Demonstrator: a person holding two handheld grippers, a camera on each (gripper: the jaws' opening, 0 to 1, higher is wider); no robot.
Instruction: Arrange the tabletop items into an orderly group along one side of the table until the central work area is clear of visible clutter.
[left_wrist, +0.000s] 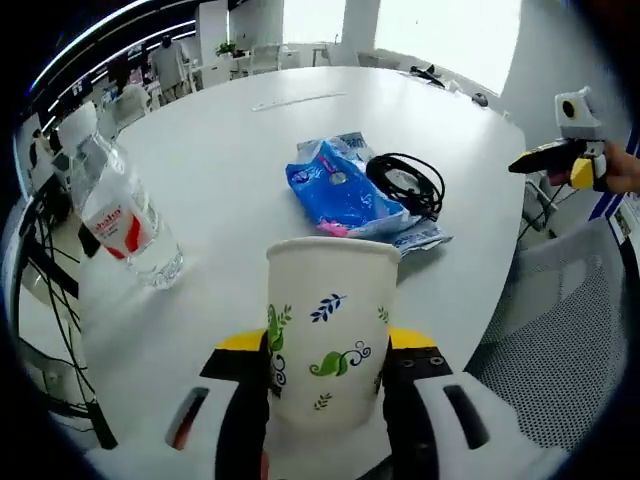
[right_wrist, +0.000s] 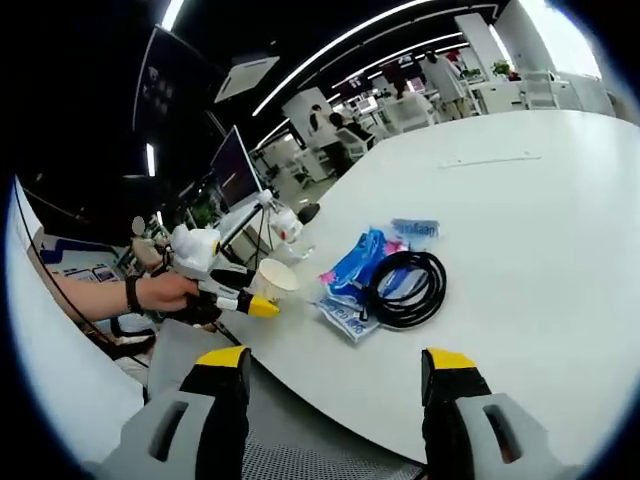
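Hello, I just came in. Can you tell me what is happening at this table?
A person is tidying a white table with a hand-held tool in each hand. The left tool is shut on a paper cup with a leaf print. The right tool is open and holds nothing, near the table edge. On the table lie a blue plastic packet, a coiled black cable beside it and a water bottle.

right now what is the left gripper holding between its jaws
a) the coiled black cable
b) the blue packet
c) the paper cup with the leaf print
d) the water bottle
c: in the left gripper view the left gripper has its jaws closed on either side of the paper cup, while the water bottle, the black cable and the blue packet lie apart on the white table.
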